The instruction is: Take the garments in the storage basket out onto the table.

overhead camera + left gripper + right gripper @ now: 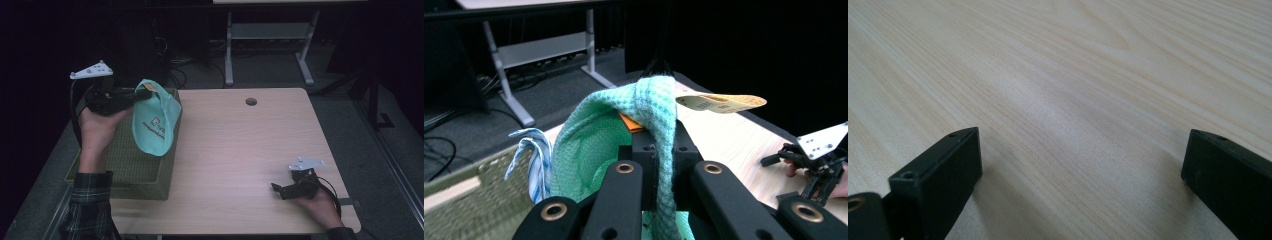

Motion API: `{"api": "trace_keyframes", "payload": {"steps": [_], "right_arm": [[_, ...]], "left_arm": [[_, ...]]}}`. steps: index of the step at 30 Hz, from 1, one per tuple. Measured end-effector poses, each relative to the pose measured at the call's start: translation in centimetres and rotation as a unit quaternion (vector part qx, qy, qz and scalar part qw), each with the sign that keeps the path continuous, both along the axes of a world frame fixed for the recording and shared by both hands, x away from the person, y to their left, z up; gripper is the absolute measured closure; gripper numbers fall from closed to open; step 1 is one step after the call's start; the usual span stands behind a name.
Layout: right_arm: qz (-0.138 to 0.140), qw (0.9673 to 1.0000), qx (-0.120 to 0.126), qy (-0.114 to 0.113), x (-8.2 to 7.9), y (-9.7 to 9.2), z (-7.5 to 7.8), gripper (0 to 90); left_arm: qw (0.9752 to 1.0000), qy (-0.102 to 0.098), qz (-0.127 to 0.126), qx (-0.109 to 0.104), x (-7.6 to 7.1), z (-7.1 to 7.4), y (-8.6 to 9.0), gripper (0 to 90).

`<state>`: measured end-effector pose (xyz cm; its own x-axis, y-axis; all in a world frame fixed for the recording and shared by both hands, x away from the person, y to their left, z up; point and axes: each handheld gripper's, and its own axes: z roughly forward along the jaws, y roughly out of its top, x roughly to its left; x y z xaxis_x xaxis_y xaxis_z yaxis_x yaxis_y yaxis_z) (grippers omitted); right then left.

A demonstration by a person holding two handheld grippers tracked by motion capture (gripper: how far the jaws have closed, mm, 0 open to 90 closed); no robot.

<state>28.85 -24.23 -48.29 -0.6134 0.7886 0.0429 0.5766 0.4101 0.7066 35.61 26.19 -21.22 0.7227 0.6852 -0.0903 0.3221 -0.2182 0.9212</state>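
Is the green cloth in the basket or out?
Out: green cloth hangs from the shut left gripper, above the basket.

We see a mint-green cloth (604, 135) of waffle weave, soft and matt, with a paper tag (721, 103). The basket (142, 172) looks coarsely woven. The surface (240, 150) is pale wood grain, smooth with faint sheen. Our hand-held gripper (1078, 165) jaws are matt black plastic.

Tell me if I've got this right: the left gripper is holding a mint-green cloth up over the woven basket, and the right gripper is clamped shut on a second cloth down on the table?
Not quite. The left gripper does hold the mint-green cloth over the woven basket. But the right gripper holds nothing: the right gripper view shows its jaws standing wide apart over the bare wooden table.
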Motion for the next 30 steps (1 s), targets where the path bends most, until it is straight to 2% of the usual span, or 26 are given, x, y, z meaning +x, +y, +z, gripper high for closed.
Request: {"api": "trace_keyframes", "payload": {"steps": [6, 15, 30], "right_arm": [[0.000, 1.0000, 0.000, 0.000, 0.0, 0.0, 0.0, 2.3], [0.000, 1.0000, 0.001, 0.000, 0.0, 0.0, 0.0, 2.3], [-0.001, 1.0000, 0.001, 0.001, 0.0, 0.0, 0.0, 2.3]], "left_arm": [[0.9998, -0.006, -0.020, -0.007, 0.3, 0.2, -2.1, 85.3], [0.9987, -0.006, -0.049, -0.013, 0.8, -0.5, -5.3, 85.3], [0.9947, 0.009, -0.101, -0.014, 1.2, -3.6, -10.6, 85.3]]}}
